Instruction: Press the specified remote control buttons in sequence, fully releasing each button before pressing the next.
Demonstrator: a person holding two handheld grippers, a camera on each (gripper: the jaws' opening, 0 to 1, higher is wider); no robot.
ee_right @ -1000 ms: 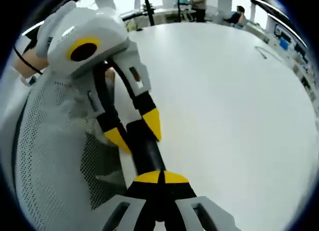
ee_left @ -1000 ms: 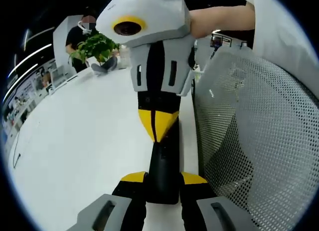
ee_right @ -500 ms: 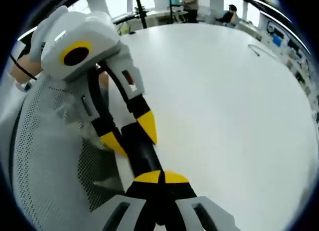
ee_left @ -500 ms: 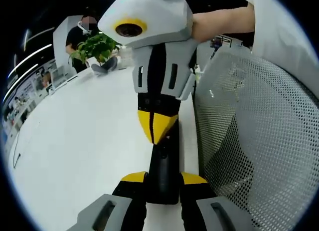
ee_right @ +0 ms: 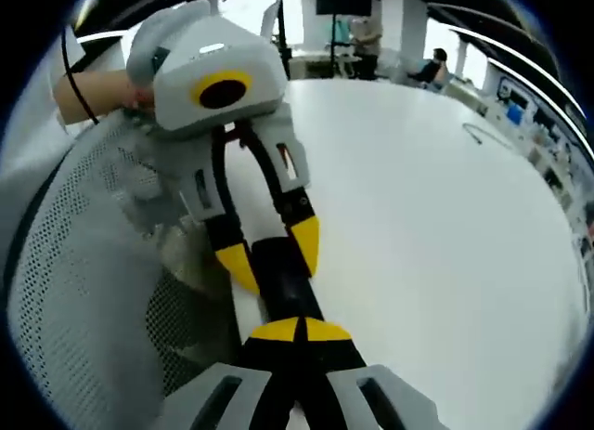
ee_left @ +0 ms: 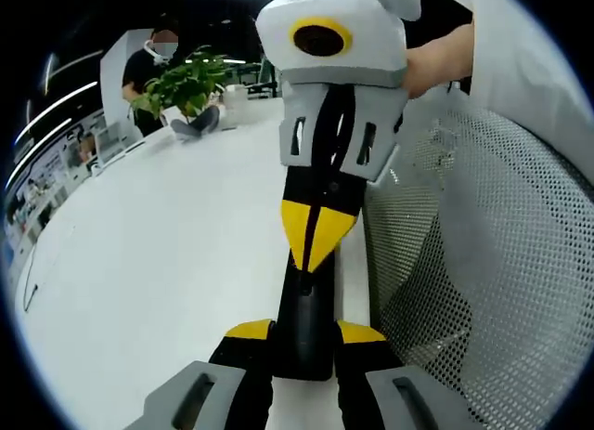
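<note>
Jaws around slim black remote (ee_left: 303, 323)

Open-plan office. Big white worktop (ee_left: 139, 263) as landmark: mesh-back office chair (ee_left: 483, 263) just beside its near edge, potted green plant (ee_left: 181, 86) on its far end, a seated person (ee_left: 153, 63) behind the plant, ceiling strip lights beyond, more people and desks past its far side.
</note>
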